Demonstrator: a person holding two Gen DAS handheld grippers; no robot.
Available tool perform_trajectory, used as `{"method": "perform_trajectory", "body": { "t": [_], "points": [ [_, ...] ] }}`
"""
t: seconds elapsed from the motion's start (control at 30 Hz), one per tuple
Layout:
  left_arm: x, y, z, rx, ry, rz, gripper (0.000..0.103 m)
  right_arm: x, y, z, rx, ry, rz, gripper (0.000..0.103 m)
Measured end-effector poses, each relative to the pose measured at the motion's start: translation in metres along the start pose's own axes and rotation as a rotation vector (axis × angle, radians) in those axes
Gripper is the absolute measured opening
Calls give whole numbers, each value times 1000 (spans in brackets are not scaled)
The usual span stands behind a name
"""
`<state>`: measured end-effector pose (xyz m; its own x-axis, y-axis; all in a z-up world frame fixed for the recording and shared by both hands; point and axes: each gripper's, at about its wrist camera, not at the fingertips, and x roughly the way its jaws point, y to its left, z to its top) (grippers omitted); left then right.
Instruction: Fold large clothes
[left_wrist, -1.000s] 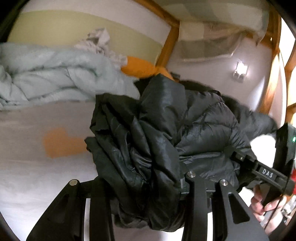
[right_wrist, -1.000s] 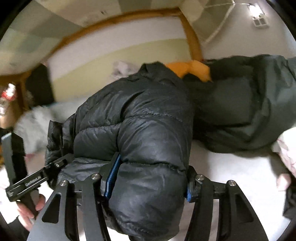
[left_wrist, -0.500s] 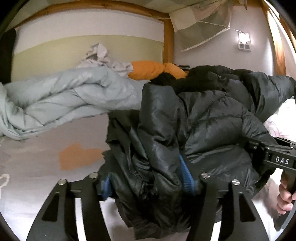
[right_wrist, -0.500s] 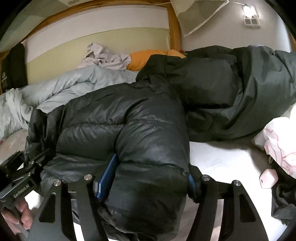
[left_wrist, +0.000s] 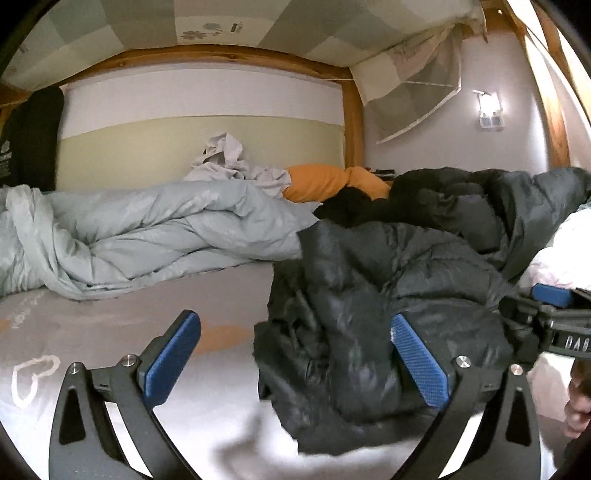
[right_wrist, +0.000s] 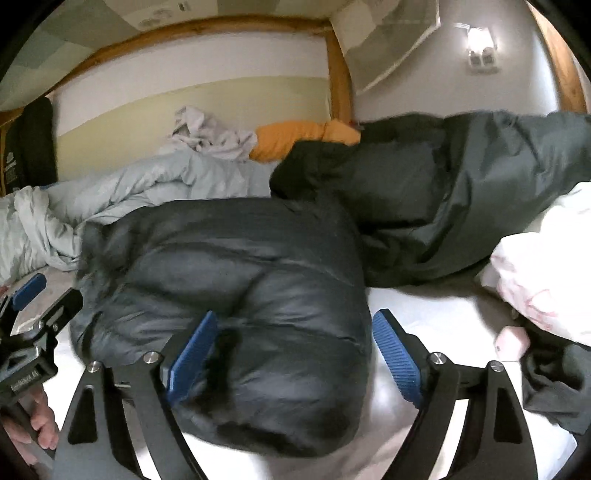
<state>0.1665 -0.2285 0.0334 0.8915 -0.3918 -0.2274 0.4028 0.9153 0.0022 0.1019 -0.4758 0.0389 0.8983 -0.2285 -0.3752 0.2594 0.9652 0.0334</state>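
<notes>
on a bed (left_wrist: 110, 373) strewn with bedding, the left gripper (left_wrist: 295, 354) now stands with its jaws spread wide, having let go of the black puffer jacket (left_wrist: 369, 332) it pinched half a second ago; the bundle lies on the sheet against its right pad, near the middle of the mattress. to the right, the right gripper (right_wrist: 291, 354) has likewise released, its blue pads (right_wrist: 192, 354) apart on either side of the jacket's (right_wrist: 240, 288) rounded near end. a pale blue duvet (left_wrist: 147, 232) is heaped far left, an orange pillow (left_wrist: 321, 181) behind, a dark green coat (right_wrist: 461, 192) far right. the drop suggests one fold is set down; the jacket still looks bulky and may spring open.
</notes>
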Motion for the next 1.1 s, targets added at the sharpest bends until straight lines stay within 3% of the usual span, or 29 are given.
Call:
{"method": "perform_trajectory", "body": {
  "t": [0.17, 0.43, 0.67, 0.9, 1.1],
  "points": [
    [-30, 2, 1, 12, -41, 11, 102, -23, 8, -19, -48, -77, 40, 103],
    [-48, 4, -32, -22, -42, 54, 103, -46, -10, -41, 58, -151, 44, 103],
    [-56, -1, -36, 3, -83, 69, 103, -49, -26, -49, 125, -189, 33, 103],
    [-64, -12, -36, 58, -128, 68, 103, -53, -13, -51, 65, -215, 18, 103],
    [-66, -7, -36, 37, -132, 84, 103, -53, -5, -51, 21, -219, 6, 103]
  ]
}}
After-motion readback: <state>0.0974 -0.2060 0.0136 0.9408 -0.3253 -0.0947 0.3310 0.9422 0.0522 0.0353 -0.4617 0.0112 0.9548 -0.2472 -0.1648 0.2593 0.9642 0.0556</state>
